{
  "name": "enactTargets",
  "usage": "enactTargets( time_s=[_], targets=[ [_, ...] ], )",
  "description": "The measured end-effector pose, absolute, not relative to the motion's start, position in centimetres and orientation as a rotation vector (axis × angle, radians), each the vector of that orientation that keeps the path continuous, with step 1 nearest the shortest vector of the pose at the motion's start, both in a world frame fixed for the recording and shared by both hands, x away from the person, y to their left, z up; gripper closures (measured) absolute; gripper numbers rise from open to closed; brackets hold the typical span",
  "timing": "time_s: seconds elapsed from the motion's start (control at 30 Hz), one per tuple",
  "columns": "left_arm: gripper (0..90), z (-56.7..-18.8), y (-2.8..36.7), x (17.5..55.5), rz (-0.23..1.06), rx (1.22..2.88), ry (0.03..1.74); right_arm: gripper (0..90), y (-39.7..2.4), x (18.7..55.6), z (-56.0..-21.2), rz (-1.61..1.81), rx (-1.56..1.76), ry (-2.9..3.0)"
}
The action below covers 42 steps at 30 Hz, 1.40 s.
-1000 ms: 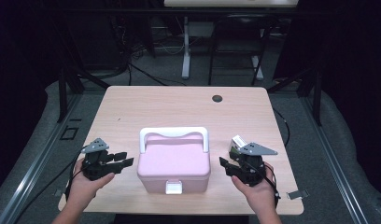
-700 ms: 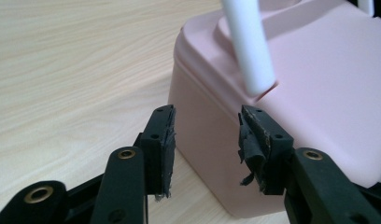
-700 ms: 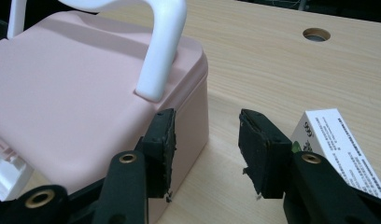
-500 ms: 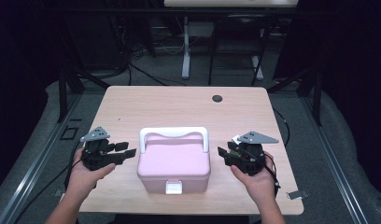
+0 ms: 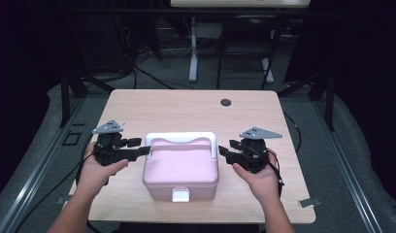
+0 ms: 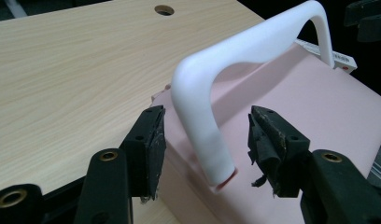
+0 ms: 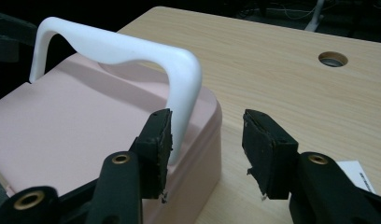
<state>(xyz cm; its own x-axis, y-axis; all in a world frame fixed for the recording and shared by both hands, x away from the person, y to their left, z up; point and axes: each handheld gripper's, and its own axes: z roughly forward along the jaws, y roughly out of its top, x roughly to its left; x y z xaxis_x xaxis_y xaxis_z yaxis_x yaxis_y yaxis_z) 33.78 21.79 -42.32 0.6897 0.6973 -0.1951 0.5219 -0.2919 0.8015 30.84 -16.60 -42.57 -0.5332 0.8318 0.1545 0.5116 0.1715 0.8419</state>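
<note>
The pink box sits at the near edge of the desk, midway between its near corners, latch facing the person. Its white handle stands upright across the lid, one leg toward each side, which puts each leg in reach of one tool.

The left tool is at the box's left side. Its jaws have just been opening; in the left gripper view they stand wide on either side of the handle's left leg, pads clear of it, so nothing is gripped. The right tool mirrors this at the box's right side: jaws just been opening, the right leg just beside the inner pad, apparently not clamped (contact there is hard to judge).

Each hand approaches level from the side, probably to work the handle or lid.

Farther off, toward the far edge, a round cable hole is set in the desk. Nothing stands between either tool and the box. Beyond the far edge are dark floor, cables and stand legs.
</note>
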Motion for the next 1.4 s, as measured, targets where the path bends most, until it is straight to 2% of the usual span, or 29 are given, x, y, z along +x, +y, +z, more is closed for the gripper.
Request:
enactTargets(
  time_s=[0.33, 0.73, 0.97, 1.4],
  targets=[
    [45.6, -42.0, 20.6, 34.9, 0.237, 1.991, 0.943, 49.4, -15.3, 32.1, -42.0, 1.304, 1.274, 2.125],
    [45.7, -42.3, 20.8, 33.8, 0.29, 1.965, 0.936, 49.9, -14.9, 31.2, -42.4, 1.332, 1.251, 2.122],
    [46.4, -42.9, 20.8, 33.9, 0.263, 1.958, 0.937, 52.3, -14.9, 31.5, -43.3, 1.358, 1.258, 2.129],
    [56.5, -43.9, 21.0, 33.8, 0.245, 1.992, 0.932, 57.1, -14.4, 31.6, -44.2, 1.367, 1.247, 2.158]
  ],
)
